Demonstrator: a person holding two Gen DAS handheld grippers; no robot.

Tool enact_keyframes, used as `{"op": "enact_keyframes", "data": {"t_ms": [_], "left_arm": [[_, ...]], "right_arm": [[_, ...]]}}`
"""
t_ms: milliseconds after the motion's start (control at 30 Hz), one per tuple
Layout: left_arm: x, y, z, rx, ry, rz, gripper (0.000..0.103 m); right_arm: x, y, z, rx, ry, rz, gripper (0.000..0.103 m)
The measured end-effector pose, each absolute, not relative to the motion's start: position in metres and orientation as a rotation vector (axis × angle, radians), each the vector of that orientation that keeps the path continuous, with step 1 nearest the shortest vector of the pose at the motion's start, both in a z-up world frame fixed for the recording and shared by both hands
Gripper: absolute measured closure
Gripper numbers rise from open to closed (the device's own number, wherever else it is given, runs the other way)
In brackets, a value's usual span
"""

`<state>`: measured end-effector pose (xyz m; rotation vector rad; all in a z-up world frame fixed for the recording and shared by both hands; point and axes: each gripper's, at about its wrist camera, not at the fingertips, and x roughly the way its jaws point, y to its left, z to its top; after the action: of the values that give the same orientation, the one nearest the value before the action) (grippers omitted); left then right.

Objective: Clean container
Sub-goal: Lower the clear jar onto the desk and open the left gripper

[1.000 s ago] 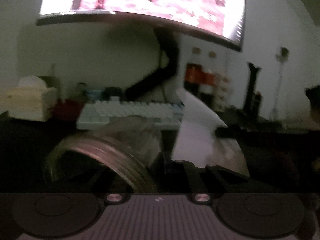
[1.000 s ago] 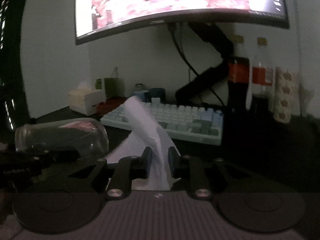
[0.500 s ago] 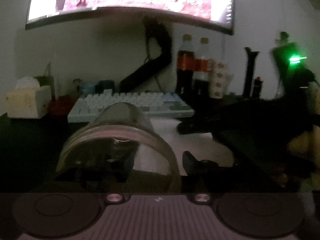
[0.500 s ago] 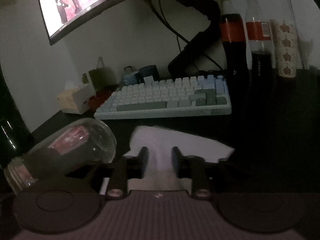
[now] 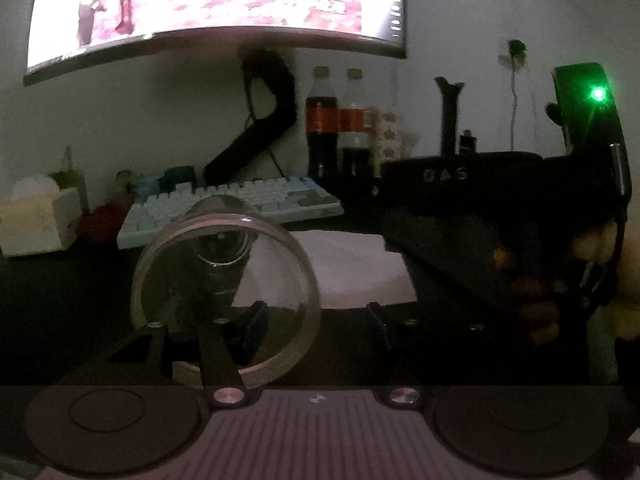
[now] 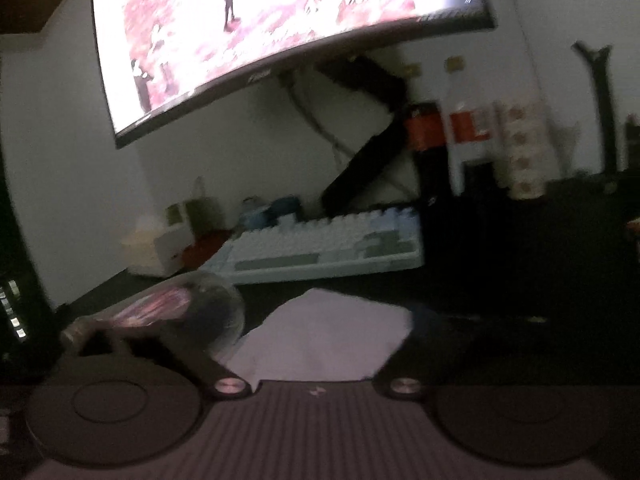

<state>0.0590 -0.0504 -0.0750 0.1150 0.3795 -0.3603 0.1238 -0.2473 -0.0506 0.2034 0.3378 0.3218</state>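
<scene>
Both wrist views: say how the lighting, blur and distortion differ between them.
Left wrist view: dim room, overexposed monitor, fairly sharp glass jar, a green light flaring on the other gripper, fisheye bending at the edges. Right wrist view: equally dark but motion-smeared, keyboard and bottles soft, the monitor tilted.

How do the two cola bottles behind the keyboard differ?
The left cola bottle is nearly full of dark drink; the right cola bottle is dark only below its label, clear above. Both stand upright, side by side, with red labels and pale caps.
</scene>
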Motion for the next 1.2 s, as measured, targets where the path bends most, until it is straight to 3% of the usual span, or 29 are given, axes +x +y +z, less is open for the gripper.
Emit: {"op": "enact_keyframes", "data": {"t_ms": [33,100,267,467,733,933,1200], "left_arm": [[0.053,-0.052,-0.074,0.128,0.349,-0.338,0.023],[0.041,-0.057,-0.070,0.157,0.268,-0.276,0.000],[0.027,-0.056,-0.059,0.162,0.255,-0.236,0.000],[0.042,-0.033,-0.049,0.074,0.525,-0.114,0.000],[0.057,-0.018,-0.010,-0.004,0.727,-0.060,0.000],[0.039,-0.011,0.024,-0.046,0.630,-0.019,0.000],[0.044,-0.021,0.024,0.067,0.612,0.161,0.000]], "right_arm": [[0.119,-0.246,-0.049,0.190,0.337,0.296,0.000],[0.113,-0.244,-0.046,0.161,0.360,0.233,0.000],[0.087,-0.251,-0.033,0.147,0.372,0.147,0.000],[0.051,-0.266,-0.016,0.217,0.398,0.105,0.000],[0.027,-0.241,0.018,0.176,0.487,0.158,0.000],[0.039,-0.216,0.039,0.163,0.558,0.175,0.000],[0.076,-0.208,0.024,0.174,0.795,0.196,0.000]]}}
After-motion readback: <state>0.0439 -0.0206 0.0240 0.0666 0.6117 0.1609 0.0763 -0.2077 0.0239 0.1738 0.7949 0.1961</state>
